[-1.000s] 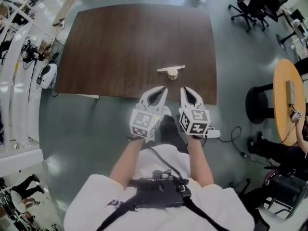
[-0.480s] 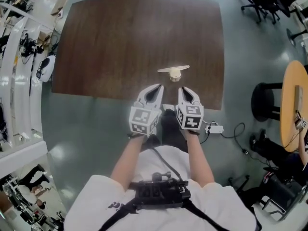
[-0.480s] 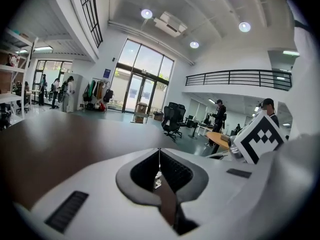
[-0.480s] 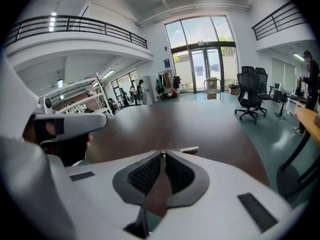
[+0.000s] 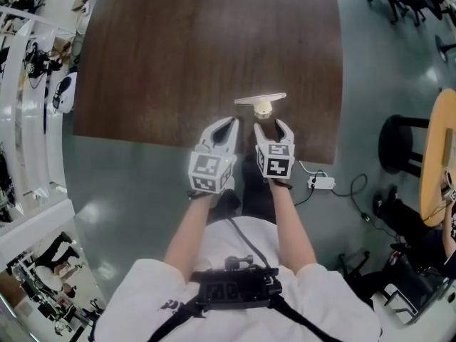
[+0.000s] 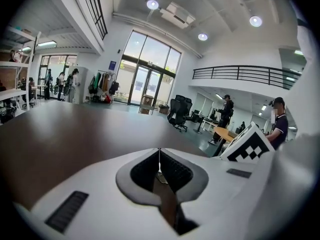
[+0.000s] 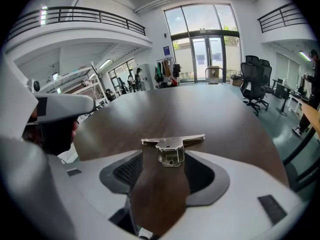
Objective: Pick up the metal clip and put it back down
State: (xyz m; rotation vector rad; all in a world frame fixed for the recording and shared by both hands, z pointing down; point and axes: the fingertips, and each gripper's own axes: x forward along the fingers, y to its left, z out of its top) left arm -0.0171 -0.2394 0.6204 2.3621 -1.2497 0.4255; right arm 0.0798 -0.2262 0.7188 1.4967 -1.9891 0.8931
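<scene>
The metal clip (image 5: 261, 103) is a flat pale bar with a small tab hanging toward me, lying on the dark wooden table (image 5: 178, 55) near its front edge. In the right gripper view the clip (image 7: 171, 150) sits dead ahead, just beyond the fingertips. My right gripper (image 5: 271, 125) hovers right before it, and its jaws are opening; the pads touch nothing. My left gripper (image 5: 228, 124) rests beside it at the table's edge, shut and empty. The left gripper (image 6: 159, 156) shows its pads pressed together, with only bare tabletop ahead.
A round wooden table (image 5: 436, 155) and a black stool (image 5: 399, 144) stand to the right. A power strip with cable (image 5: 320, 182) lies on the floor below the table's edge. White shelving (image 5: 28, 120) runs along the left. Office chairs stand at the far right.
My right gripper has moved forward up to the clip and its jaws have spread apart. The left gripper has stayed shut, keeping pace beside it.
</scene>
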